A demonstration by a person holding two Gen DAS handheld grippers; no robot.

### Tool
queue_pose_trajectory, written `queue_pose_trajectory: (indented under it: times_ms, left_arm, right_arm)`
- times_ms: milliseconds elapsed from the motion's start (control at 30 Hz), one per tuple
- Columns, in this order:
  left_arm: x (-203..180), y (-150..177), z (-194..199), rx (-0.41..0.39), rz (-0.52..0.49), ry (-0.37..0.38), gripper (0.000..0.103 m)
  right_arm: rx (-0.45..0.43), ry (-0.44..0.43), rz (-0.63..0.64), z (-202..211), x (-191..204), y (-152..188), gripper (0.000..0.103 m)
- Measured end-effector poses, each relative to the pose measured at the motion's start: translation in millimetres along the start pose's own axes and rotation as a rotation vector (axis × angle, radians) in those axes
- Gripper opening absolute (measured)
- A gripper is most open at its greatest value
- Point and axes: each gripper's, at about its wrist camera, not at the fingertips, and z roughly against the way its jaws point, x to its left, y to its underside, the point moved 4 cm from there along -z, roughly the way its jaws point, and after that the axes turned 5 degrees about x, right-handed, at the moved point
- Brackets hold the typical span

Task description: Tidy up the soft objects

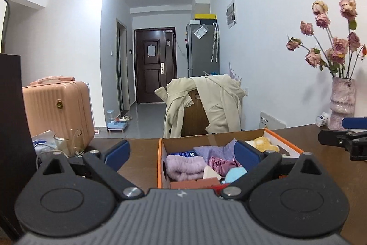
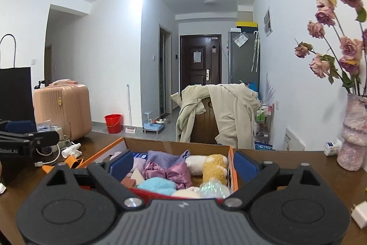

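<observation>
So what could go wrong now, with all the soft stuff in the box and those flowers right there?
Both grippers are open and hold nothing.

1. The vase of dried roses stands near the right gripper; a wide swing could tip it.

2. The glass cup sits close to the left gripper and might get knocked.

3. The cardboard box looks full, so the shiny bag at its near edge could spill out.
</observation>
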Motion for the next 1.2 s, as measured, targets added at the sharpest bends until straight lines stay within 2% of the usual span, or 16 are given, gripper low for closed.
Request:
queue_pose_trajectory:
  times_ms: [233, 367, 533, 667, 767, 867, 1000, 1200]
  left_arm:
    - [-0.3, 12.8, 47.5, -0.031, 0.041, 0.001, 0.101]
    - [-0.7, 35.2, 85.6, -0.027, 0.065, -0.009, 0.103]
    - [-11.8, 79.1, 137.3, -0.008, 0.079, -0.009, 0.103]
    - [-22.0, 127.2, 172.9, -0.012, 0.116, -0.032, 0.103]
    - [-30.9, 160.8, 196.5, 0.017, 0.088, -0.076, 0.103]
    - [-38.5, 182.0, 217.4, 0.018, 0.041, -0.096, 0.103]
    - [-41.3, 196.7, 234.5, 0.007, -0.051, -0.067, 0.103]
    - [-33.8, 200.7, 231.6, 0.026, 0.000, -0.064, 0.103]
  right_arm:
    - [-0.016, 0.007, -0.050, 42.4, 9.9, 13.0, 0.094]
    - [-0.017, 0.018, -0.064, 79.4, 21.2, 33.2, 0.095]
    - [-0.008, -0.024, -0.044, 128.1, 43.4, 76.7, 0.095]
    - [-0.032, -0.019, -0.059, 163.8, 58.4, 118.3, 0.095]
    - [-0.026, -0.001, -0.103, 189.3, 66.3, 155.3, 0.095]
    - [-0.003, 0.004, -0.080, 217.1, 79.6, 187.8, 0.095]
    - [-0.016, 0.022, -0.083, 244.1, 82.4, 208.5, 0.095]
    - [0.000, 0.050, -0.123, 241.9, 72.3, 210.5, 0.096]
